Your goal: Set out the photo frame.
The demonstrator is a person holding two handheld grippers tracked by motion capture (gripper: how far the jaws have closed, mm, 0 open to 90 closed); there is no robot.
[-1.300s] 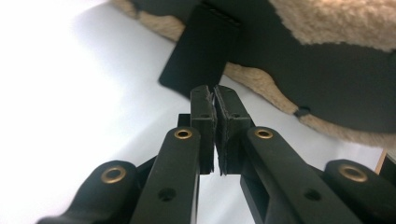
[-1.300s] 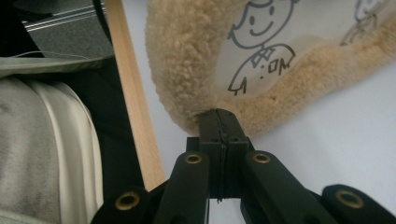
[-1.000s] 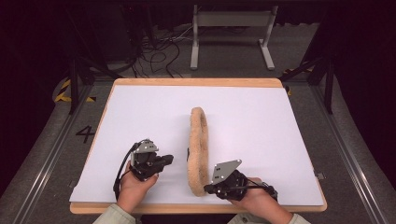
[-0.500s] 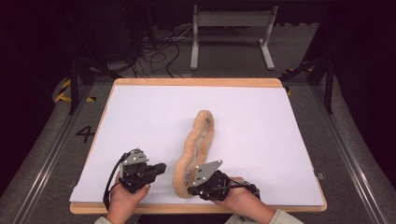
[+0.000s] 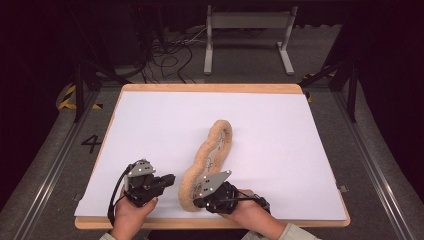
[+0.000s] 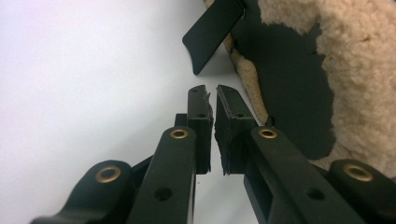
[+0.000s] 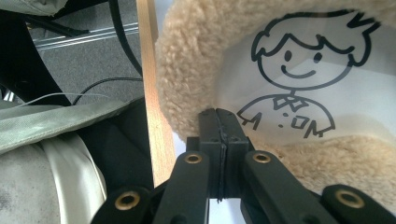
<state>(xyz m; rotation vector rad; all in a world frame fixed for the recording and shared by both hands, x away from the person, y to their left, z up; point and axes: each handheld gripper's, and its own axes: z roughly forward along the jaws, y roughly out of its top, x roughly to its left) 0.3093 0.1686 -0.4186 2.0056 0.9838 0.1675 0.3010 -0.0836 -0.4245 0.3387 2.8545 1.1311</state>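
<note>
The right gripper, jaws pinched on the fleecy rim of the fleece-edged mat, holds it on edge at 6 o'clock of the white table. At its 9 o'clock, the left gripper sits nearly closed, empty. Likely a folding or flipping step; next, the left probably needs to open and take the rim

The high view is soft and slightly blurred: the white bench is brightly, evenly lit from above while the floor around it falls into near darkness. In the left gripper view, the bench glares white left of the fingers; dark shadow lies right of them.
</note>
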